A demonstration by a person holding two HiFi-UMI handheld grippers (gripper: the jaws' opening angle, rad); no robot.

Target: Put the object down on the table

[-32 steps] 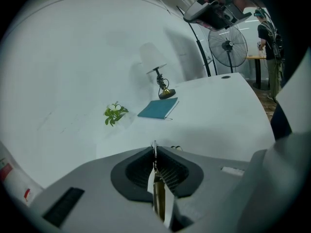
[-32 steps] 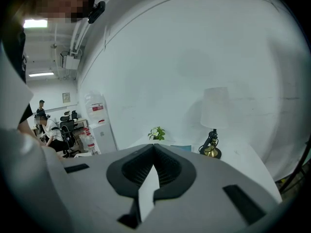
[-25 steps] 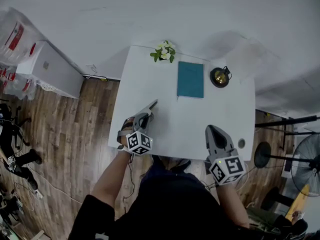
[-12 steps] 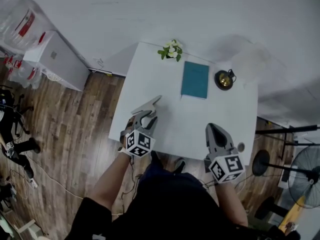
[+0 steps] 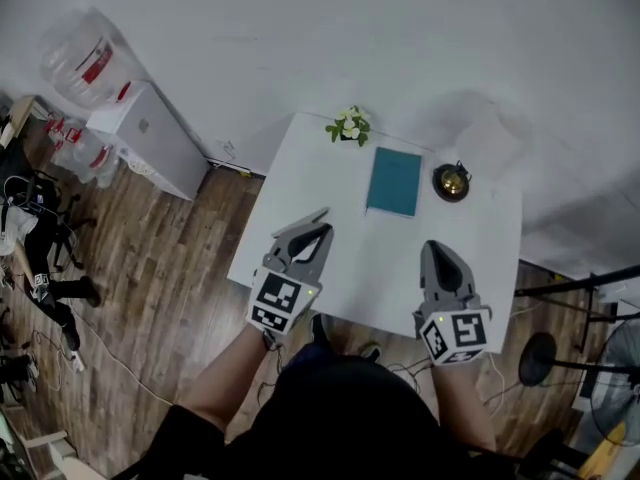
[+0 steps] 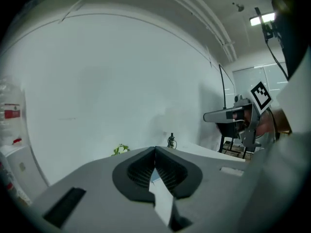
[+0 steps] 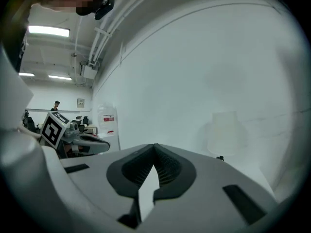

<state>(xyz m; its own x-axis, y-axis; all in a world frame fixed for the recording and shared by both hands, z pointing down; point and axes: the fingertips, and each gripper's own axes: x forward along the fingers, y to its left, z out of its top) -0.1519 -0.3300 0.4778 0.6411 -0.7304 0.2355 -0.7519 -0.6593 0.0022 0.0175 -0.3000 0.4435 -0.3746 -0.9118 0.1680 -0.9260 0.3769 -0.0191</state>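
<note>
A teal book lies flat on the white table, between a small flowering plant and a brass bell at the far edge. My left gripper hovers over the table's front left part. Its jaws are closing and its tips meet in the left gripper view, with nothing between them. My right gripper is over the front right part, shut and empty. Both are well short of the book. The plant and bell show past the left jaws.
A white cabinet and a water bottle stand on the wooden floor left of the table. Dark stands are at the right. A white wall is behind the table.
The head view has shifted, so the table sits lower and further right in it. My left gripper has moved forward and right over the table. The right gripper has barely moved.
</note>
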